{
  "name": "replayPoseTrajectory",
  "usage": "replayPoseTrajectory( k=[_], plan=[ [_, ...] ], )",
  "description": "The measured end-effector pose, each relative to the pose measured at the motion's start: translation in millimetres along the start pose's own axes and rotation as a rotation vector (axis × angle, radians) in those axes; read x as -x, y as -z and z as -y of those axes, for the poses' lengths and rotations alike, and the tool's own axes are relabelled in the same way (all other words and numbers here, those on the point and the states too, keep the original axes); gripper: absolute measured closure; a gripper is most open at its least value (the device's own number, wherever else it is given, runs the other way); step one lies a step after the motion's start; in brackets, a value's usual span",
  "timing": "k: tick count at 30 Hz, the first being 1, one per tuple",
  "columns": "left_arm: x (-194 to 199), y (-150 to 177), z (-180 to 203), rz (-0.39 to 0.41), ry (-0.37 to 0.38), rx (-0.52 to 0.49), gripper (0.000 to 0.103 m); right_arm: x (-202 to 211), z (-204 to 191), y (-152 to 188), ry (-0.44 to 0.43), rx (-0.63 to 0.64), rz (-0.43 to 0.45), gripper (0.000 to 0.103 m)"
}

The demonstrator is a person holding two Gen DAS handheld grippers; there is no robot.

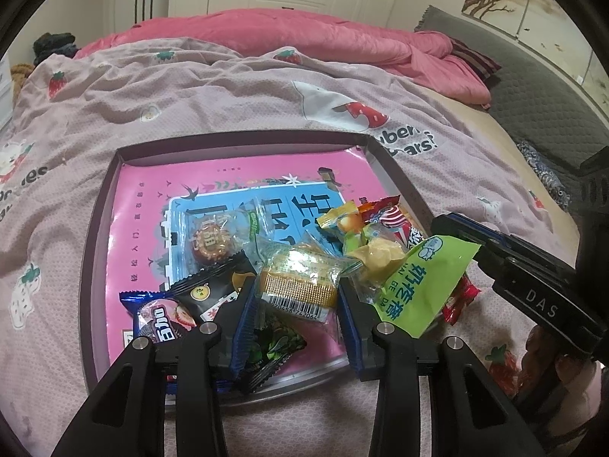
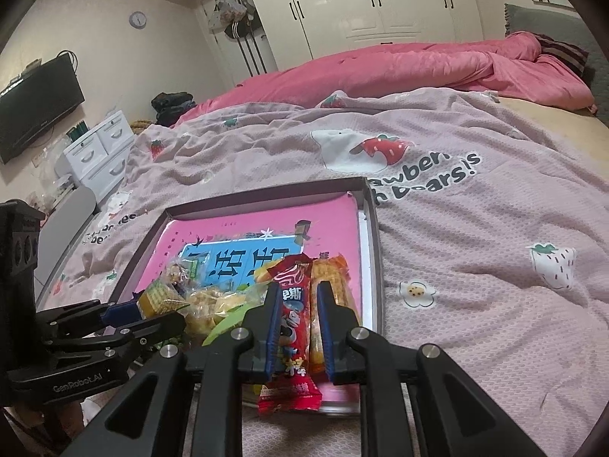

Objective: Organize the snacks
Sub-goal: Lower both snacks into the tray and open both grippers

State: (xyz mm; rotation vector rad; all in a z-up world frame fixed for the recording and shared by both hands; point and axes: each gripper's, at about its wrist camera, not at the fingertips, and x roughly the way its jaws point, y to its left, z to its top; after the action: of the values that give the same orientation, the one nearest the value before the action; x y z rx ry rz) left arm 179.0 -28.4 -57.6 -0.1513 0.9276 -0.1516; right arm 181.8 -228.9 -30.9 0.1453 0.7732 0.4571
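Looks like both picks are made and the next job is lifting each snack clear of the pile in the shallow dark-rimmed box on the bed: left gripper fingers are clamped on the clear-wrapped gold pastry, right gripper fingers pinched tight on the red snack bar wrapper.
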Motion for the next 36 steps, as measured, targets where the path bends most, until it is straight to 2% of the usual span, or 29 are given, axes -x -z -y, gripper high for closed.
replayPoseTrajectory(
  k=[10, 18, 22, 28, 31, 36],
  plan=[
    [4, -1, 0, -0.001, 0.010, 0.001, 0.053, 4, 2, 2, 0.005, -0.006, -0.010, 0.084],
    [8, -1, 2, 0.006, 0.007, -0.002, 0.051, 11, 6, 5, 0.019, -0.012, -0.012, 0.082],
    [15, -3, 2, 0.020, 0.014, 0.001, 0.046, 18, 6, 7, 0.030, 0.001, -0.009, 0.082],
    [16, -2, 2, 0.012, 0.008, -0.008, 0.046, 19, -3, 18, 0.009, 0.030, -0.055, 0.078],
    [15, 0, 0, 0.004, 0.001, -0.006, 0.046, 9, -8, 23, 0.037, 0.062, -0.088, 0.078],
    [11, 0, -2, -0.006, -0.004, -0.004, 0.046, 1, -9, 22, 0.057, 0.073, -0.087, 0.078]
  ],
)
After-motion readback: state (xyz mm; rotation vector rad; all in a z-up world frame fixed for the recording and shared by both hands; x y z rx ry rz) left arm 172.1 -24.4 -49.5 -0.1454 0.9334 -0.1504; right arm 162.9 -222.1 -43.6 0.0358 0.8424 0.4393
